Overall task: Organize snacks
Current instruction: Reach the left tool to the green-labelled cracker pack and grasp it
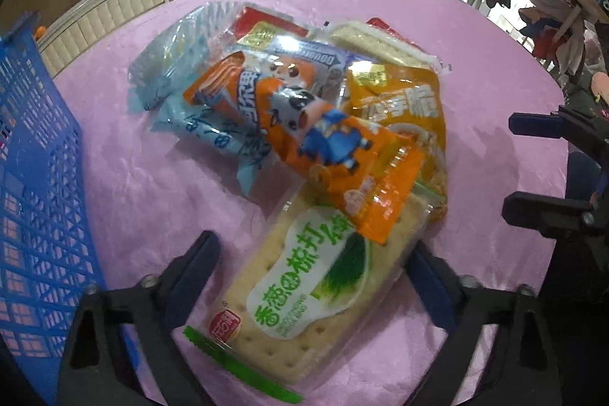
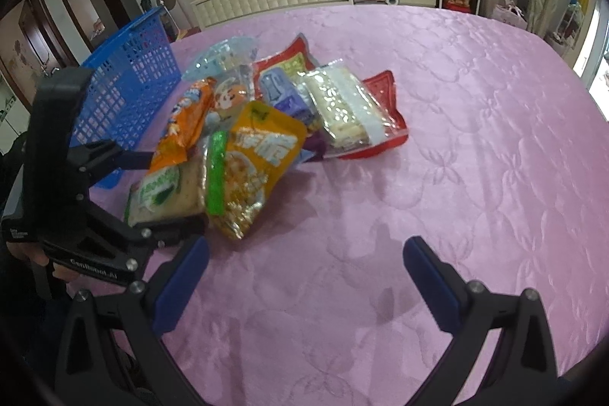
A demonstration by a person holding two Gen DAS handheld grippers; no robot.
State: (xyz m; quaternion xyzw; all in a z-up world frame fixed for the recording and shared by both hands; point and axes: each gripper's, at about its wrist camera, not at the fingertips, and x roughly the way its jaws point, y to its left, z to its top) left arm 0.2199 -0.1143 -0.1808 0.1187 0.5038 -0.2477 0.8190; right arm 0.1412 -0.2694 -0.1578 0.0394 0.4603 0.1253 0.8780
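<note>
A heap of snack packs lies on the pink tablecloth. Nearest to me is a clear cracker pack with a green label. My left gripper straddles it, and a strip of cloth still shows between its left finger and the pack, so it is open. The right wrist view shows that same left gripper around the cracker pack. An orange cartoon pack rests on the crackers, beside a yellow pack. My right gripper hangs open over bare cloth, right of the heap.
A blue mesh basket stands at the table's left edge, close to the left gripper. Light blue packs, a red pack and a clear biscuit pack lie farther back. The cloth stretches right of the heap. Cabinets stand beyond.
</note>
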